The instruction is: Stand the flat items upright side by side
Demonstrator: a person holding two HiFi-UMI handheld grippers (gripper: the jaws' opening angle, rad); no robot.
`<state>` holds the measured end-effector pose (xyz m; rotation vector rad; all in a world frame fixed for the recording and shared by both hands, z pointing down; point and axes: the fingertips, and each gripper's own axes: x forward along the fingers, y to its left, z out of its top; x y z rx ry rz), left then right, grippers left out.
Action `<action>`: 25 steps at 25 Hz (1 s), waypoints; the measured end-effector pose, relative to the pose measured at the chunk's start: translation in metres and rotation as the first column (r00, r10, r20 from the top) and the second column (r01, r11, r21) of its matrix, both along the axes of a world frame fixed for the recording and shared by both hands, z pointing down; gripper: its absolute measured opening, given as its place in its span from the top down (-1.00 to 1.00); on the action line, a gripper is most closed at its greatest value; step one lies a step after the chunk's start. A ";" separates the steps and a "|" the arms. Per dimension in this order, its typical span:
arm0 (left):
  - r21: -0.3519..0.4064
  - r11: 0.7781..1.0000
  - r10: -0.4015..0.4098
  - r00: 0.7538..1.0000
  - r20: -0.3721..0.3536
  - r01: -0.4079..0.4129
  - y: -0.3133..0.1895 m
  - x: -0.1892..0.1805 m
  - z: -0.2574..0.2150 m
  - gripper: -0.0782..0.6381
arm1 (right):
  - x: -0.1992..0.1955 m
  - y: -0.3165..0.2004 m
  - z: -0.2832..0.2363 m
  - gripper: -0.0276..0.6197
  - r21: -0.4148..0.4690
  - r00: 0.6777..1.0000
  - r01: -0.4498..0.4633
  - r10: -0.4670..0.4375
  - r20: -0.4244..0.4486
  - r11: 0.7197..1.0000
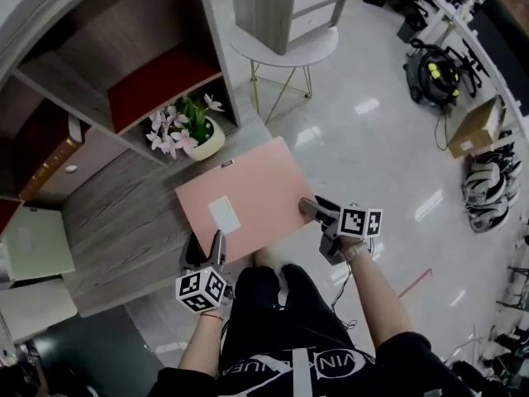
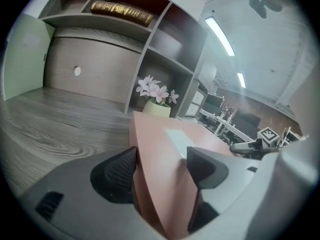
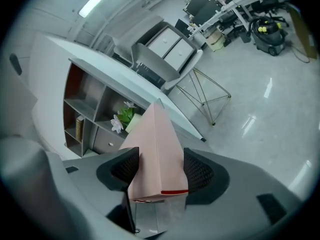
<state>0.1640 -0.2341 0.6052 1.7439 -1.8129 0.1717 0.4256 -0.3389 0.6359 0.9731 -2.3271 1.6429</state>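
Note:
A flat pink box (image 1: 248, 198) with a white label lies level over the front edge of the wooden desk (image 1: 116, 222), its near side jutting past the edge. My left gripper (image 1: 205, 246) grips its near-left corner; in the left gripper view the box (image 2: 165, 149) fills the gap and both pads (image 2: 120, 171) touch it. My right gripper (image 1: 312, 211) clamps the near-right corner. The right gripper view shows that corner of the box (image 3: 157, 144), with a red stripe at its end, wedged between the two ribbed pads (image 3: 199, 171).
A pot of white flowers (image 1: 192, 131) stands on the desk just behind the box, under the shelf unit (image 1: 124, 64). A brown book (image 2: 122, 11) lies on an upper shelf. A pale cabinet door (image 1: 33, 242) hangs open at left. A white side table (image 1: 285, 52) stands beyond.

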 end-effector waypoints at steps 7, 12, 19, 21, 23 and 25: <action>-0.011 0.997 -0.083 0.996 -0.010 0.083 0.037 0.000 0.002 -0.08 | -0.002 0.036 0.005 0.01 -0.050 0.993 0.115 -0.113 0.039 0.992; -0.027 0.993 -0.115 0.992 -0.054 0.114 0.060 0.005 0.004 -0.08 | 0.000 0.048 0.008 -0.02 -0.077 0.983 0.181 -0.177 0.058 0.980; -0.063 0.972 -0.235 0.948 -0.214 0.226 0.100 0.002 0.015 -0.11 | -0.010 0.068 0.021 -0.21 -0.199 0.955 0.269 -0.234 0.183 0.942; -0.074 0.971 -0.238 0.932 -0.274 0.227 0.110 0.001 0.020 -0.18 | -0.012 0.072 0.020 -0.13 -0.196 0.948 0.292 -0.256 0.189 0.936; -0.086 0.971 -0.239 0.892 -0.384 0.223 0.115 0.002 0.027 -0.25 | -0.015 0.074 0.017 -0.12 -0.181 0.940 0.311 -0.275 0.202 0.933; -0.088 0.973 -0.228 0.820 -0.525 0.214 0.118 0.008 0.037 -0.28 | -0.017 0.075 0.017 -0.12 -0.175 0.936 0.323 -0.286 0.204 0.930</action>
